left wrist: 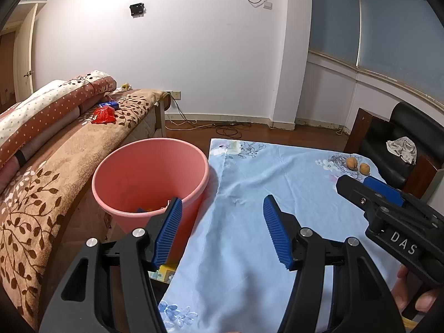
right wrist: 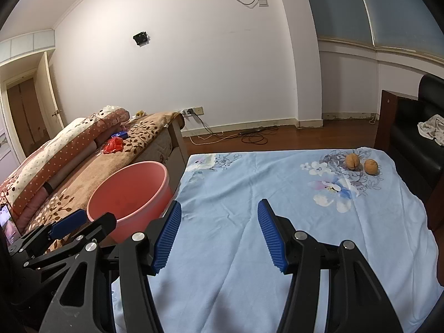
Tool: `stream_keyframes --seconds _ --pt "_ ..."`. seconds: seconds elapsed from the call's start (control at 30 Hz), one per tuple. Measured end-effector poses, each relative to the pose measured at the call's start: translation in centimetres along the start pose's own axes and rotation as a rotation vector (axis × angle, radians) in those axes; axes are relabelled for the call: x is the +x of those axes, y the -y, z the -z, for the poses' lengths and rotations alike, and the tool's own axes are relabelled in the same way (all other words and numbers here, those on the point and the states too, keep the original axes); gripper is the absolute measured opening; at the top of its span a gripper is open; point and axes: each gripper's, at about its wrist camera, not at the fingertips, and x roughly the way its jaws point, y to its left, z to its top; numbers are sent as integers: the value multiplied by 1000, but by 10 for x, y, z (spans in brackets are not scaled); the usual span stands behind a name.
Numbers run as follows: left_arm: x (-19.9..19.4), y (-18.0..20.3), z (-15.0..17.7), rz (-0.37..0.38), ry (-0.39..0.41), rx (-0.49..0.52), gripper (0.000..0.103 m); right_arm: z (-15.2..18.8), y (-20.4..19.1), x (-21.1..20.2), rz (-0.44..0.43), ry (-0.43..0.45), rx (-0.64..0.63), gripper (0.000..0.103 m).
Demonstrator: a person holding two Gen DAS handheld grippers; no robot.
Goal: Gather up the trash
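Observation:
A pink bin (left wrist: 149, 177) stands between the bed and the table; it also shows in the right wrist view (right wrist: 129, 194). Some scraps lie at its bottom. Two brown walnuts (left wrist: 358, 166) lie on the blue floral cloth (left wrist: 277, 222) at the table's far right, and show in the right wrist view (right wrist: 360, 163) too. A red wrapper (left wrist: 103, 116) and a blue packet (left wrist: 109, 105) lie on the bed. My left gripper (left wrist: 222, 208) is open and empty over the cloth's left edge, beside the bin. My right gripper (right wrist: 219, 211) is open and empty over the cloth's middle.
The bed (left wrist: 55, 172) with a brown leaf blanket and folded quilts runs along the left. A black armchair (left wrist: 402, 149) with a crumpled white cloth (left wrist: 403, 148) stands at the right. Cables (right wrist: 249, 136) lie on the wooden floor by the wall.

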Motion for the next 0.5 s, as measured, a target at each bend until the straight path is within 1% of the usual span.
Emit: stream_keyframes --seconds 0.5 --pt "1 0 1 0 -1 -2 61 3 2 0 8 -4 1 57"
